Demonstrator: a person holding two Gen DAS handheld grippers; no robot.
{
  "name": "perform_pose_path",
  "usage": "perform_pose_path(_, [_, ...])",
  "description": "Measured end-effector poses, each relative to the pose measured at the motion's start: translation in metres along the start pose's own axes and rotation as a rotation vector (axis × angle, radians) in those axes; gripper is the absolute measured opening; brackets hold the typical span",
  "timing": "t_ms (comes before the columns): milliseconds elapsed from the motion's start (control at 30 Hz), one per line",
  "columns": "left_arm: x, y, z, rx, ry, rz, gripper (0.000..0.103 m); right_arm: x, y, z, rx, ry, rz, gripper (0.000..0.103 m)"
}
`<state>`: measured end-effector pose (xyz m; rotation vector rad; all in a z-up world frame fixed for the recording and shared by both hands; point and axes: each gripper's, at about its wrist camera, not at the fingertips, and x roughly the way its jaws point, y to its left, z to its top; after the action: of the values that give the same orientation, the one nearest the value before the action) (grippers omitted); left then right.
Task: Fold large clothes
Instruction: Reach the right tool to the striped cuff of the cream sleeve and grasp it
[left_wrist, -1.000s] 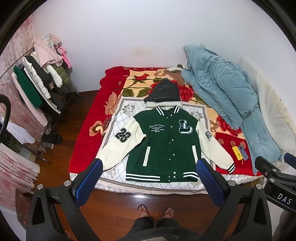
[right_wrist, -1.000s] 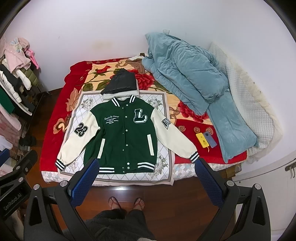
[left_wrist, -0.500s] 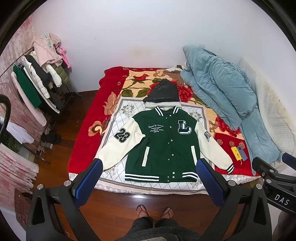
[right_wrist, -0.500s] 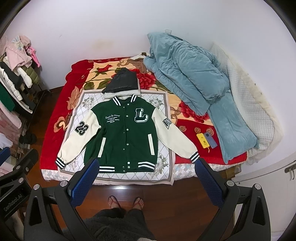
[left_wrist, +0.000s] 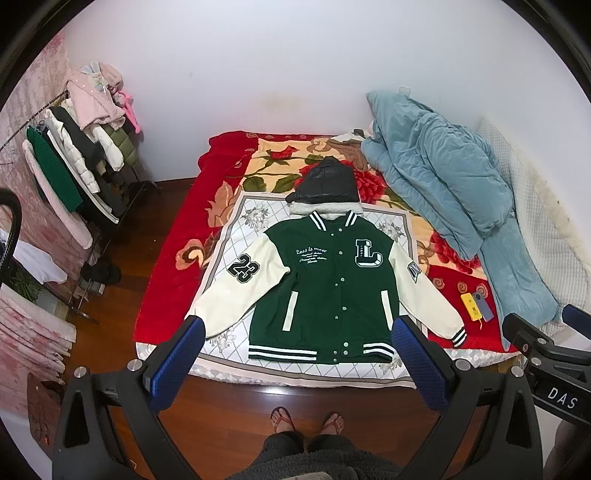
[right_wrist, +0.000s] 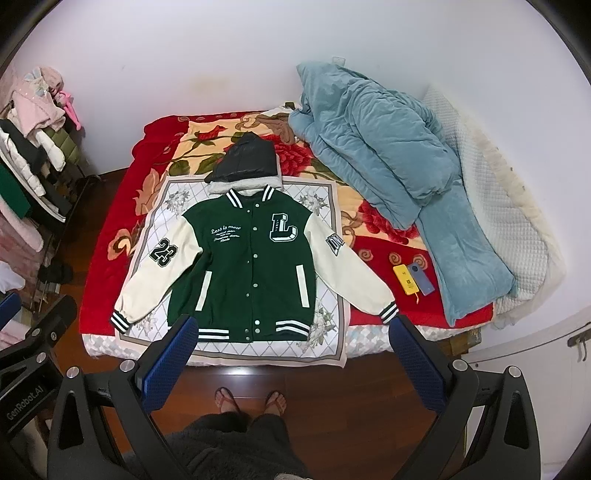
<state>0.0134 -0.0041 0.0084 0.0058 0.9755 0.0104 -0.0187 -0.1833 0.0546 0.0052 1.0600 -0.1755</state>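
Your left gripper (left_wrist: 295, 356) and right gripper (right_wrist: 291, 352) both hang above the floor at the foot of the bed (left_wrist: 166, 266), jaws wide apart and holding nothing. The jacket (left_wrist: 332, 288) lies flat, front up and snapped shut, on the white quilted cloth (left_wrist: 229, 236), sleeves angled outward, hood (left_wrist: 327, 181) toward the wall. A blue duvet (left_wrist: 443, 184) is heaped to its right.

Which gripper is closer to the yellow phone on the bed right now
Right. The right gripper hangs open on the side of the bed where the yellow phone lies; the left gripper, also open, hangs further left, over the varsity jacket.
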Motion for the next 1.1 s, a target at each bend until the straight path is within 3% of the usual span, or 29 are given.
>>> perform_pose_path(333, [0.002,-0.004,0.0,0.0,-0.003,-0.003,0.103,0.003,0.003,-0.002,0.005,0.011,-0.002,0.103])
perform_pose_path(500, [0.031,-0.003,0.01,-0.005,-0.083,0.036,0.103,0.025,-0.001,-0.003,0.062,0.009,0.025,0.103])
perform_pose_path(567, [0.054,-0.004,0.013,0.004,-0.116,0.047,0.103,0.054,-0.013,-0.004,0.125,0.021,0.038,0.103])
perform_pose_path(700, [0.121,-0.009,0.02,0.034,-0.094,0.069,0.103,0.135,-0.047,-0.003,0.253,0.121,0.021,0.101])
perform_pose_path(800, [0.176,-0.031,0.021,0.077,-0.045,0.098,0.103,0.204,-0.087,-0.017,0.357,0.195,-0.02,0.081])
perform_pose_path(900, [0.226,-0.058,0.018,0.113,0.008,0.127,0.103,0.274,-0.135,-0.036,0.487,0.249,-0.003,0.069])
perform_pose_path(1100, [0.316,-0.11,0.025,0.129,0.11,0.182,0.103,0.389,-0.228,-0.061,0.706,0.325,0.052,0.071])
